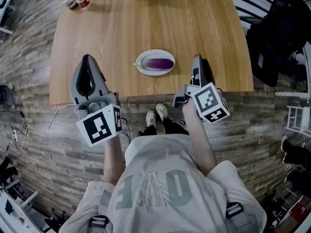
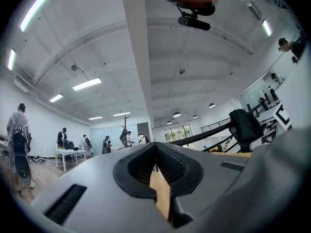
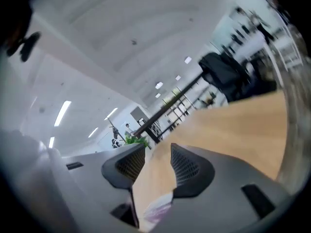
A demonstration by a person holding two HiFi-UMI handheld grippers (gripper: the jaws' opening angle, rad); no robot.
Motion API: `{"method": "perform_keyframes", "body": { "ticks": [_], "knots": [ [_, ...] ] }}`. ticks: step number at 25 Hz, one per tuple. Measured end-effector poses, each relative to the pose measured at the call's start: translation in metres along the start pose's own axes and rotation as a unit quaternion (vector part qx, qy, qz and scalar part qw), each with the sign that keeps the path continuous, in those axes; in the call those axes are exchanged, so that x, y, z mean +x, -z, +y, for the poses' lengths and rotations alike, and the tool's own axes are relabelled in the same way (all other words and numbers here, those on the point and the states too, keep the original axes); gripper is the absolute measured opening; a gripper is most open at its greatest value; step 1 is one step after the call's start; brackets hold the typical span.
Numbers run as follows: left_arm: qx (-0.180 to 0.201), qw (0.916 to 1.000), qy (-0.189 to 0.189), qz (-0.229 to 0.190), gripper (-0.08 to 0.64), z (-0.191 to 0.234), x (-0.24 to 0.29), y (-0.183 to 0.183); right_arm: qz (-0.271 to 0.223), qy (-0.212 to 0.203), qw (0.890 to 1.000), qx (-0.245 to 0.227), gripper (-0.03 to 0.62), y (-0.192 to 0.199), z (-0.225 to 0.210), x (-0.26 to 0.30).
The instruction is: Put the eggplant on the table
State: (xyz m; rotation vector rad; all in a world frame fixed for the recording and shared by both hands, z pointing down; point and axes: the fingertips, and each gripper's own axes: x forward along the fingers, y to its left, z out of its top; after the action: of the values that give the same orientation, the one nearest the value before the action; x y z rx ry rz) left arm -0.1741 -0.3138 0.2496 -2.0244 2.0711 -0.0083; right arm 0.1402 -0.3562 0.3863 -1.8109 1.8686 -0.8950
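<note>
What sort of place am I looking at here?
Probably a big open lab or office hall, not a home: long ceiling light strips, people standing round a white table in the background, cables trailing on the plank floor.

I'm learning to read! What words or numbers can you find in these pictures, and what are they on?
"OE": what the big pale letters on the person's shirt look like; the letters beside them are creased and unclear.
Marker cubes: only black-and-white squares, no words.
Small containers at the table corner: labels too small to read.
</note>
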Motion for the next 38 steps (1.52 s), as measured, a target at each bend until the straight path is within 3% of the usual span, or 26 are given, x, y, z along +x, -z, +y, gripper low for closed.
{"method": "perform_keyframes", "body": {
  "ticks": [3,5,8,11,13,16,21,27,33,38],
  "knots": [
    [-0.003,0.9998,0.005,-0.02,0.009,-0.004,0.004,-0.015,-0.083,-0.049,0.984,-0.15,0.167,-0.05,0.051,-0.014],
    [-0.006,0.9995,0.014,-0.029,0.008,-0.011,0.006,-0.022,-0.122,-0.074,0.964,-0.224,0.167,-0.07,0.08,-0.025],
    [-0.011,0.9987,0.031,-0.04,0.009,-0.026,0.007,-0.031,-0.153,-0.108,0.925,-0.33,0.167,-0.078,0.118,-0.04],
    [-0.016,0.9973,0.052,-0.049,0.009,-0.043,0.007,-0.037,-0.155,-0.132,0.89,-0.408,0.11,-0.069,0.145,-0.049],
    [-0.018,0.9963,0.064,-0.054,0.009,-0.054,0.006,-0.041,-0.152,-0.144,0.879,-0.428,0.059,-0.06,0.155,-0.054],
    [-0.022,0.9951,0.077,-0.058,0.009,-0.065,0.005,-0.045,-0.137,-0.168,0.881,-0.42,0.02,-0.046,0.166,-0.055],
    [-0.024,0.9944,0.089,-0.052,0.009,-0.077,0.003,-0.047,-0.085,-0.196,0.88,-0.424,0.017,-0.023,0.163,-0.051],
    [-0.02,0.9947,0.087,-0.051,0.008,-0.078,0.003,-0.047,-0.086,-0.204,0.868,-0.445,0.017,-0.023,0.168,-0.053],
    [-0.02,0.9952,0.082,-0.049,0.009,-0.075,0.002,-0.047,-0.079,-0.212,0.868,-0.441,0.017,-0.024,0.169,-0.054],
    [-0.012,0.9954,0.082,-0.049,0.009,-0.074,-0.001,-0.046,-0.083,-0.191,0.868,-0.451,0.017,-0.023,0.163,-0.052]
  ]
}}
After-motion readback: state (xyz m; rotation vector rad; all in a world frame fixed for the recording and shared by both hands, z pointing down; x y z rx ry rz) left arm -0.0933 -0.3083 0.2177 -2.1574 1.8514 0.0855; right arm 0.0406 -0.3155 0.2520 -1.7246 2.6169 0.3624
